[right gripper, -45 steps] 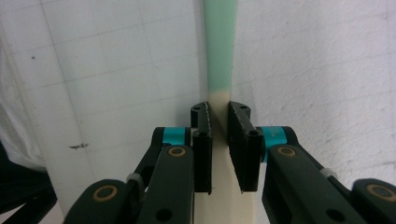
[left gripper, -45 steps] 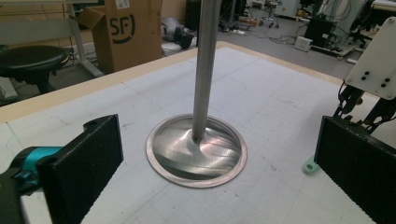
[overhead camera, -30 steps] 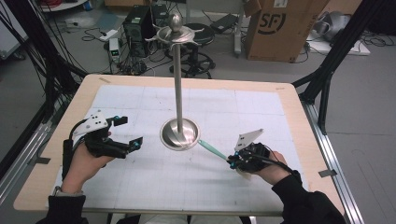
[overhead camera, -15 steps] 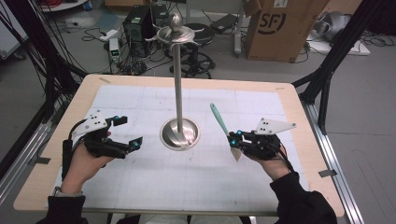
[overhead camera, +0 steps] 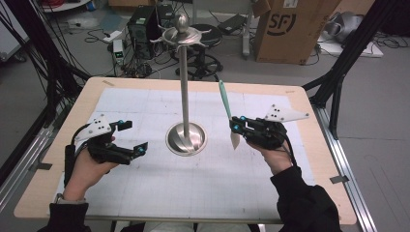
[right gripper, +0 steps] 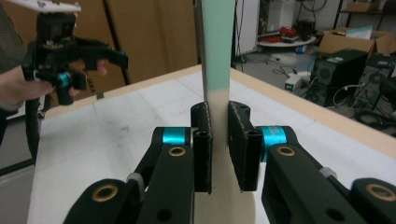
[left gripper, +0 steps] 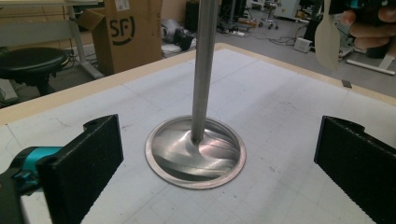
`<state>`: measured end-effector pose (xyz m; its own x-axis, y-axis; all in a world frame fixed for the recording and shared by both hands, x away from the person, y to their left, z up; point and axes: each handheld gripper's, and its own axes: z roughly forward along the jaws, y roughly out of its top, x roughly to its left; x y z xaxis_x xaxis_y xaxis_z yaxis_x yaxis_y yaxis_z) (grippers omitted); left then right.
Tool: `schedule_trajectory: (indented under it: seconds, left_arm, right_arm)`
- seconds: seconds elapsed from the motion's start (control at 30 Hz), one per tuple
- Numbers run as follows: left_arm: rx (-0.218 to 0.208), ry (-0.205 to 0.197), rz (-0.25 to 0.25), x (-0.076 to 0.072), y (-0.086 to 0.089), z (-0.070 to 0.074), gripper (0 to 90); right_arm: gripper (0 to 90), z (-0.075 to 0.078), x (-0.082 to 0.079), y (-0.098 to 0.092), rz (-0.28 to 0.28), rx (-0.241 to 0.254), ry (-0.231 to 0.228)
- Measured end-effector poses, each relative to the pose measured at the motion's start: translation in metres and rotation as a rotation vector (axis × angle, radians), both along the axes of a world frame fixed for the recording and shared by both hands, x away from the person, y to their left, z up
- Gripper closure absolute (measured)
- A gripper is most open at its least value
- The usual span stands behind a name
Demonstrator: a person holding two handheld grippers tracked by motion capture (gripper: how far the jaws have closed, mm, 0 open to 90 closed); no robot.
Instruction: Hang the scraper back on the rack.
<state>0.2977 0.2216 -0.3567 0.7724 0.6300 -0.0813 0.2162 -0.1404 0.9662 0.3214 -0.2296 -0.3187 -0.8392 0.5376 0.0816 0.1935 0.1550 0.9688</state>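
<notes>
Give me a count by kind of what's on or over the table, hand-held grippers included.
Metal stand: 1
Spatula: 1, clamped in the right hand-held gripper
Hand-held grippers: 2, the left hand-held gripper open with nothing between its jaws
Total: 4

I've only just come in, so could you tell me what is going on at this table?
A person works with a gripper in each hand. The right gripper is shut on a spatula with a green handle and cream blade, held upright above the table, handle up. It is right of the tall metal stand, whose hooks at the top hang bare. The left gripper is open, holding nothing, left of the stand's base.
</notes>
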Motion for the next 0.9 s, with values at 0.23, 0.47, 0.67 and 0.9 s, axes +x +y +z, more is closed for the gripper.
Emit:
schedule_trajectory:
  seconds: [0.23, 0.47, 0.67, 0.9]
  left_arm:
    - [-0.003, -0.005, 0.001, -0.002, 0.002, 0.001, 1.7]
    - [-0.008, -0.007, 0.005, -0.004, 0.004, 0.002, 1.7]
    - [-0.011, -0.01, 0.01, -0.005, 0.006, 0.002, 1.7]
    - [-0.008, -0.01, 0.011, -0.006, 0.006, 0.002, 1.7]
  right_arm:
    - [80.3, 0.026, 0.009, 0.015, -0.003, 0.057, -0.05]
    - [80.3, 0.048, 0.016, 0.025, -0.018, 0.106, -0.1]
    - [80.3, 0.056, 0.015, 0.031, -0.014, 0.117, -0.128]
    - [80.3, 0.059, 0.016, 0.038, -0.011, 0.116, -0.137]
